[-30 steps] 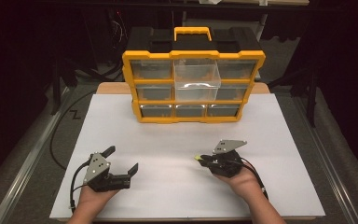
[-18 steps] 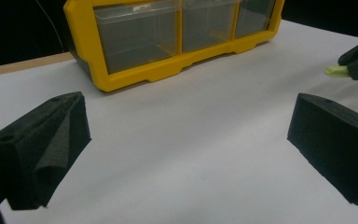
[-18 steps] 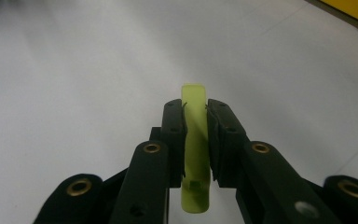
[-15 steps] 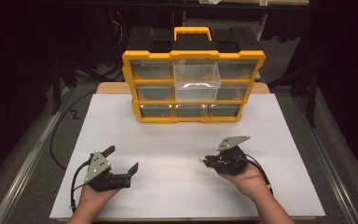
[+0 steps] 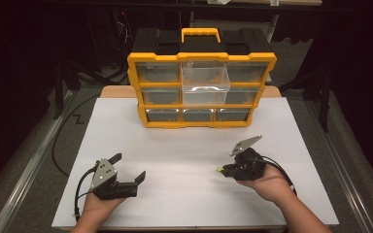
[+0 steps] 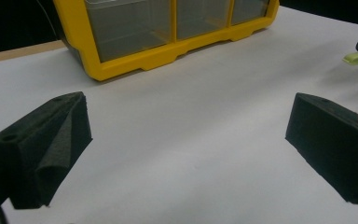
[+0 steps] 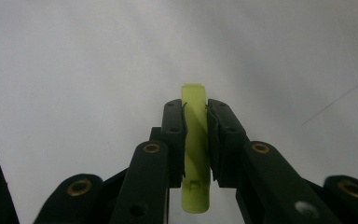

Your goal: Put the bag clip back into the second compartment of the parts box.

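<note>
Your right hand-held gripper (image 5: 226, 171) is clamped on a small yellow-green piece (image 7: 195, 154), which stands up between the jaws in the right gripper view and pokes past their tips; in the high view its pale end shows at the gripper's nose, low over the white desk (image 5: 184, 145) on the right side. Your left hand-held gripper (image 5: 128, 167) rests at the near left of the desk with its jaws spread wide and nothing between them. So the pick-up looks done: the piece is off the surface and in a firm grip. What seems left is the putting away. The yellow drawer organizer (image 5: 201, 90) stands at the far middle of the desk, well apart from both grippers. One clear drawer (image 5: 205, 83) in its middle column juts forward, open, the likeliest destination, though I cannot tell what it contains. You have yet to carry the piece there and release it.
</note>
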Available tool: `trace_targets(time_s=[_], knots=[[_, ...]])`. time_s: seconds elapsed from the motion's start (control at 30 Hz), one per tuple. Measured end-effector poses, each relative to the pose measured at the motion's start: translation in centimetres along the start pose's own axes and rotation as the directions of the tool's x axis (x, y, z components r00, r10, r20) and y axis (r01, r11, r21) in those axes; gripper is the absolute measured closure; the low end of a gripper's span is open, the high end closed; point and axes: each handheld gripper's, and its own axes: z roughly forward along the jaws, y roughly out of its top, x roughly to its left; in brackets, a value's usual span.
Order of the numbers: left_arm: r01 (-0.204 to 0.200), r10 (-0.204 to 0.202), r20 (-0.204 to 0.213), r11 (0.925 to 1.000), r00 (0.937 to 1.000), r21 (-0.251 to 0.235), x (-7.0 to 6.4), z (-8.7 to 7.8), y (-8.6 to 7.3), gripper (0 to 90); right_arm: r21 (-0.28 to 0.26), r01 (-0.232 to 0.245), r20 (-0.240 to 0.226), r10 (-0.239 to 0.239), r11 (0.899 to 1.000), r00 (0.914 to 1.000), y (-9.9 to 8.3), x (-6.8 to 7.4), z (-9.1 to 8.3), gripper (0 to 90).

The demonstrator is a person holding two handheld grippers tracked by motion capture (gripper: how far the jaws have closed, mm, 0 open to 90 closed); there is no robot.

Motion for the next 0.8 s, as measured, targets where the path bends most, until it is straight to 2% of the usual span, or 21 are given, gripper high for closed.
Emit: trace_targets(time_s=[0.2,0.3,0.47,0.8], knots=[[0.001,-0.001,0.0,1.0,1.0,0.002,0.0,-0.1,0.0,1.0,0.057,0.024,-0.02,-0.023,0.998,0.9995,0.4,0.0,-0.8,78.9],[0.008,-0.008,0.006,0.9999,1.0,0.008,0.0,-0.1,0.0,1.0,0.07,0.028,-0.027,-0.026,0.997,0.9993,0.6,-0.1,-1.1,78.9],[-0.003,0.003,0.002,0.9998,1.0,-0.021,-0.1,-0.1,-0.2,0.5,0.094,0.041,-0.039,-0.037,0.995,0.9985,1.2,-0.2,-2.1,78.9],[-0.001,0.001,0.011,0.9994,0.9999,-0.035,-0.2,-0.2,-0.2,0.4,0.126,0.064,-0.057,-0.057,0.99,0.9967,2.8,-0.4,-4.5,78.9]])
